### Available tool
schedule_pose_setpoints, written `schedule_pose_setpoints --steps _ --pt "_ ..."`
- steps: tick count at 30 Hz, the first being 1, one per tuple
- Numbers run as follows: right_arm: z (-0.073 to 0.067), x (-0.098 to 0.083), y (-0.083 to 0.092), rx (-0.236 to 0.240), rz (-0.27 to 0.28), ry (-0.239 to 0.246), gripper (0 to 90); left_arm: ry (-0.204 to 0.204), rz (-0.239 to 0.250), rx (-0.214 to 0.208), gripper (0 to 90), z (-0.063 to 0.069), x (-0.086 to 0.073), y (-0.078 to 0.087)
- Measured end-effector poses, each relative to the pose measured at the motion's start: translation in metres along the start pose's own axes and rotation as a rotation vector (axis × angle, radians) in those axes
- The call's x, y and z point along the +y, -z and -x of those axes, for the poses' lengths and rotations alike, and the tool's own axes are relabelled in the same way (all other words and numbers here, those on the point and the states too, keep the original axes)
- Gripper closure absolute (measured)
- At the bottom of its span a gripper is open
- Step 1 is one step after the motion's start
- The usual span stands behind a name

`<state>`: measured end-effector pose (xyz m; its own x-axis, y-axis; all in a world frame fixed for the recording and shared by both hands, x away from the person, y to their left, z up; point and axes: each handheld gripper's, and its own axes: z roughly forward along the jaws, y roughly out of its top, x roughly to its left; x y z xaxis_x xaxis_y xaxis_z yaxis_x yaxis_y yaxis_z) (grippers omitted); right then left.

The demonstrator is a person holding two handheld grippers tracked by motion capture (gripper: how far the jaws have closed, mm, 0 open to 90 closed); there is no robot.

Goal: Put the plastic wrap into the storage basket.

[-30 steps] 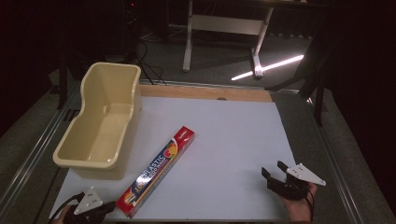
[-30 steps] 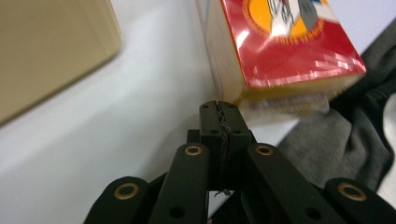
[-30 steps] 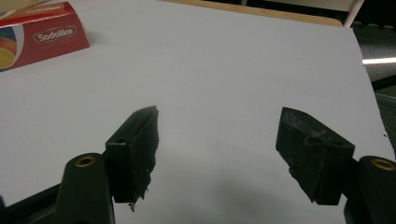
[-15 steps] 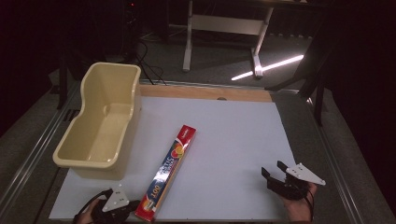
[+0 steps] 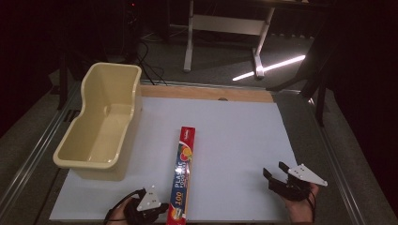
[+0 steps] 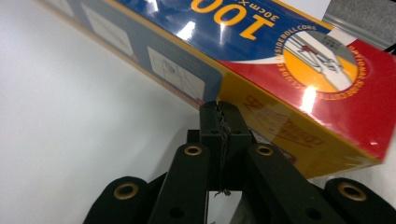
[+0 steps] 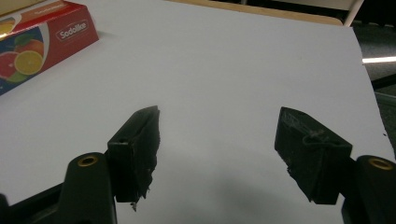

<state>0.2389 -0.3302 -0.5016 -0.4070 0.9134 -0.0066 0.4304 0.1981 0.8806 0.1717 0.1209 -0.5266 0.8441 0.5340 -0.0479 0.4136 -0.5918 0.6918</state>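
A long red, blue and yellow box of plastic wrap (image 5: 183, 173) lies on the white table sheet (image 5: 234, 126), running almost straight from near to far. My left gripper (image 5: 162, 206) is at the front edge, shut, with its tips against the left side of the box's near end. In the left gripper view the shut jaws (image 6: 219, 112) touch the yellow side of the box (image 6: 280, 56). My right gripper (image 5: 275, 171) rests at the front right, open; its jaws have just been closing a little with nothing between them. The right gripper view has its jaws (image 7: 224, 135) over bare sheet, the box's (image 7: 42, 32) far end at upper left.
A cream plastic tub (image 5: 100, 170) stands empty on the left side of the table. A wooden strip (image 5: 206, 93) borders the far edge of the sheet. Metal rails run along both sides. A desk frame (image 5: 225, 28) stands on the floor beyond.
My left gripper has slid right along the front edge, and the box's near end has swung right with it, so the box has turned from slanted to nearly straight. The right hand has stayed put.
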Motion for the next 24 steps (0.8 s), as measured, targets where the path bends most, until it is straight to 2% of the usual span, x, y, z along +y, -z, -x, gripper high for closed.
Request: schedule_pose_setpoints --steps 1,12,19,24 --pt "0.000 0.000 0.000 0.000 0.000 0.000 30.6 -0.004 0.004 -0.002 90.0 0.002 0.005 -0.007" --pt "0.000 0.000 0.000 0.004 -0.001 0.001 30.9 0.015 0.024 -0.022 90.0 0.006 0.026 -0.037" --pt "0.000 0.000 0.001 0.005 -0.001 0.000 31.9 0.032 0.027 -0.024 90.0 0.011 0.054 -0.069" --pt "0.001 0.000 0.002 0.004 0.005 -0.004 31.9 0.040 0.029 -0.032 90.0 0.014 0.068 -0.083"
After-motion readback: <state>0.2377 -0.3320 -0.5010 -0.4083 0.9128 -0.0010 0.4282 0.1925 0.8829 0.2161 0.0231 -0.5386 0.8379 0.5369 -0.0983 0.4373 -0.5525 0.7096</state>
